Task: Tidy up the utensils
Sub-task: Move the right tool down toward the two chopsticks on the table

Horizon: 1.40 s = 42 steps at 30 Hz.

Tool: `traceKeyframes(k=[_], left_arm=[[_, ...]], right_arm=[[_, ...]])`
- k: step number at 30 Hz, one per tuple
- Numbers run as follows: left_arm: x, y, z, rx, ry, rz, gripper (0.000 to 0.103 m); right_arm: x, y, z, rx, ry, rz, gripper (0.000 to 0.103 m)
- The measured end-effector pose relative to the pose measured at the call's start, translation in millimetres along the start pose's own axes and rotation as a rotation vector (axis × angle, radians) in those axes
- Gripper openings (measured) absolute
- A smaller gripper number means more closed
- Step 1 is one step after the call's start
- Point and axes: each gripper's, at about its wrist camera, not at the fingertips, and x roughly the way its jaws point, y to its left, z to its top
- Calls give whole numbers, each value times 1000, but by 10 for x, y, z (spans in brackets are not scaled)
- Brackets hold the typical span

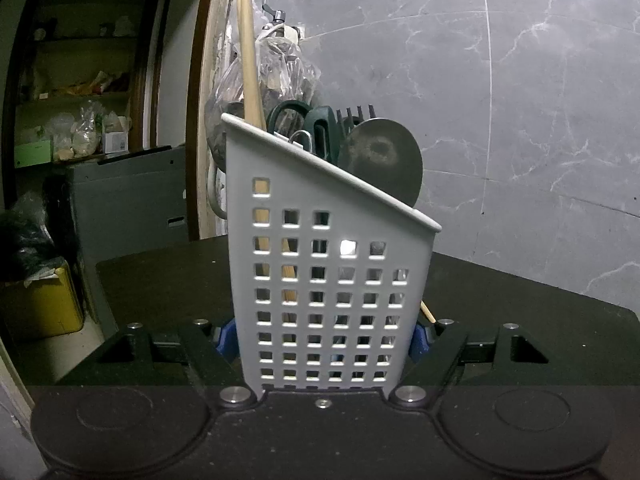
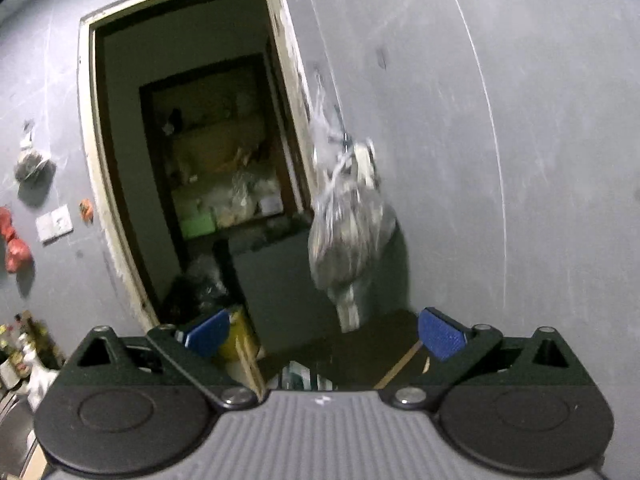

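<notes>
A grey perforated utensil holder (image 1: 332,280) with a slanted rim stands on the dark table (image 1: 520,320). My left gripper (image 1: 323,340) is shut on it, one blue pad pressed on each side near its base. Inside it are a long wooden handle (image 1: 250,60), dark green scissor handles (image 1: 288,116), a black slotted tool (image 1: 354,114) and a round metal disc (image 1: 384,156). A thin wooden stick (image 1: 427,312) lies behind its right side. My right gripper (image 2: 325,336) is raised and open with nothing between its pads. Below it show wooden stick ends (image 2: 250,364) in a blurred view.
A clear plastic bag (image 2: 344,224) hangs on the grey marble wall beside an open doorway (image 2: 192,160). Behind the doorway are a grey cabinet (image 1: 128,200), cluttered shelves and a yellow container (image 1: 44,304). Red items (image 2: 16,248) hang on the wall at left.
</notes>
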Motion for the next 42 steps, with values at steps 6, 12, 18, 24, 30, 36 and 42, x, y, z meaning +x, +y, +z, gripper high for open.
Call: traceKeyframes(k=[6,12,18,24,30,36,42], left_arm=[[18,15,43,15,14,-7,78],[24,21,6,-2,-6,-7,78],[-6,40,-47,-20,-28,-5,78],[-19,70,-60,-28,-31,-12,78],[-42,88,-71,-26,-34,-20,78],[-51,106,-66,-27,-35,-26,79],[-47,114,-66,-29,-35,-25,79]], right_arm=[[826,-78,720,73,9,-21,103],[2045,-669,495,105,131,-107,103],[3203,-1204,-400,-2,396,-185,103],[4147,-1511,-1174,51,609,-177,103],[4693,-1467,-1490,91,641,-138,99],[4922,-1355,-1594,72,647,-174,58],[4926,-1361,-1643,98,629,-201,41]])
